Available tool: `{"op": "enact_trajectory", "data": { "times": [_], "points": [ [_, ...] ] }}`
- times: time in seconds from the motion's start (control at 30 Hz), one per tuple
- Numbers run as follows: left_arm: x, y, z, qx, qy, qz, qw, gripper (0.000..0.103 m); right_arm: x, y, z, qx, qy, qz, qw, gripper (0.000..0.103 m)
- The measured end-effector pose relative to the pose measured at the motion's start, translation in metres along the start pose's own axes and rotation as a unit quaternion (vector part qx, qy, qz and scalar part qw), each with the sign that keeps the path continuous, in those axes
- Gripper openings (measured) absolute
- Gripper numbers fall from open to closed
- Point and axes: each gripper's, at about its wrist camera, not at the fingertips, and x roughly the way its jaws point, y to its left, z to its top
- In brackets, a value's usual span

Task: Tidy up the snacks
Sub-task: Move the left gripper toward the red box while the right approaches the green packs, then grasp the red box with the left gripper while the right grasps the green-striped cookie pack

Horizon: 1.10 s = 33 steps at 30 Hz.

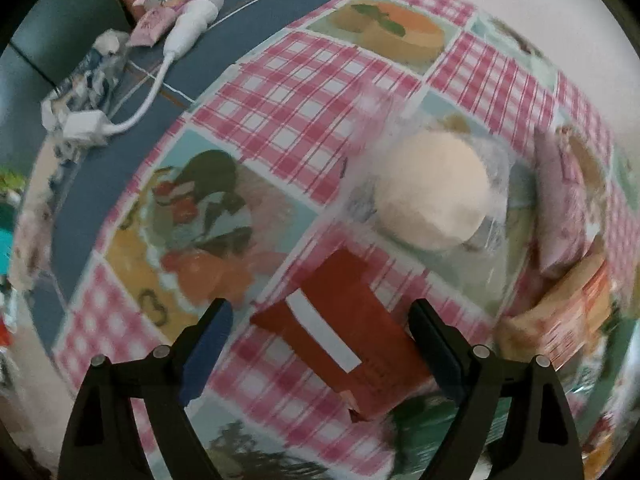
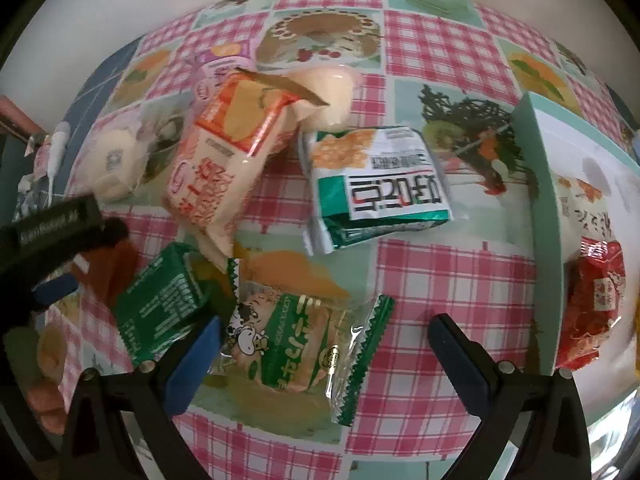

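Note:
My left gripper [image 1: 320, 312] points down, open, astride a red-brown packet with a white stripe [image 1: 340, 332] that lies flat on the checked tablecloth [image 1: 280, 92]; the pads do not press it. Just beyond it sits a round pale bun in clear wrap [image 1: 432, 188]. My right gripper [image 2: 326, 322] hangs open above a green-edged cracker packet with a cow [image 2: 296, 352]. Further off lie a green-and-white packet [image 2: 380, 184], a cream-and-orange bag [image 2: 224, 160] and a green box [image 2: 164, 300]. The left gripper's blue fingers [image 2: 54, 290] show at the left edge by the red-brown packet [image 2: 108, 268].
A teal-rimmed tray [image 2: 540, 220] at the right holds a red packet [image 2: 592, 312]. A pink packet [image 1: 560, 208] lies right of the bun. On the blue cloth at far left are a white charger and cable [image 1: 188, 32], small pink packets [image 1: 152, 20] and crumpled wrappers [image 1: 84, 76].

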Motion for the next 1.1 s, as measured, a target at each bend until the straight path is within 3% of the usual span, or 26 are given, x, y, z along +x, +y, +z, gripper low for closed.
{"op": "enact_trajectory", "data": {
  "times": [0.1,0.17,0.3,0.53,0.6,0.9,1.1],
  "points": [
    [-0.002,-0.006,-0.002,0.014,0.002,0.002,0.9999,0.089,0.003,0.004,0.001,0.002,0.002,-0.013,1.0,0.103],
    [-0.003,-0.007,-0.003,0.016,0.002,-0.005,0.9999,0.078,0.005,0.002,0.002,0.002,0.004,-0.018,1.0,0.103],
    [-0.006,-0.012,-0.005,0.025,-0.002,-0.008,0.9996,0.074,0.009,0.018,-0.006,-0.015,0.004,-0.025,1.0,0.102],
    [-0.012,-0.021,-0.01,0.041,-0.01,-0.008,0.9991,0.058,0.003,0.024,-0.013,-0.021,-0.013,-0.044,0.999,0.077],
    [-0.014,-0.028,-0.014,0.045,-0.012,-0.012,0.9988,0.041,0.003,0.02,-0.013,-0.013,-0.012,-0.042,0.999,0.075],
    [-0.036,-0.031,-0.02,0.048,-0.033,-0.006,0.9983,0.041,-0.003,-0.01,-0.003,0.021,-0.017,-0.033,0.999,0.059],
    [-0.057,-0.028,-0.027,0.049,-0.055,-0.003,0.9973,0.041,-0.016,-0.039,0.005,0.043,-0.025,-0.01,0.999,0.057]
  ]
}}
